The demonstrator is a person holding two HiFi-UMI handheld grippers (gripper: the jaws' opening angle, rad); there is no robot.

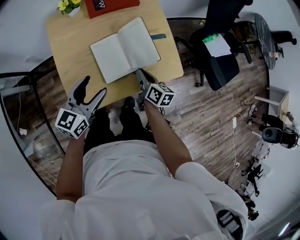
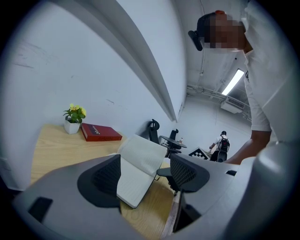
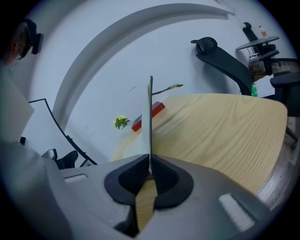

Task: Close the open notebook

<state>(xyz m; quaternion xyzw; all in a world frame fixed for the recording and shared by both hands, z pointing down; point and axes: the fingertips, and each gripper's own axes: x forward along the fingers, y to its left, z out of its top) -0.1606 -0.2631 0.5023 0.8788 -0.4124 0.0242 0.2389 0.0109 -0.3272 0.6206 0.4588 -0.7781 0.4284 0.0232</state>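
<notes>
On the wooden worktop the notebook lies open, blank pages up, its spine running away from the person. Everything else is placed from that notebook.

At the near edge of the notebook's right half, the right gripper reaches in from the worktop's near side. The right gripper view shows its jaws pressed together on a thin sheet or cover of the notebook, seen edge-on as a narrow upright line rising from between the pads. Whether that is the cover or only pages I cannot tell.

Left of the notebook and nearer the person, the left gripper hovers over the worktop's near left corner, apart from the book. Its jaws stand wide with nothing gripped; in the left gripper view the notebook only shows through the gap, farther off. There the notebook's right half looks tilted up a little from the left half, which lies flat.

Beyond the notebook, at the worktop's far edge, lies a red book, and left of that stands a small white pot of yellow flowers. A dark strap sticks out from the notebook's right edge. Right of the notebook, off the worktop, a black office chair stands on the wood floor.
</notes>
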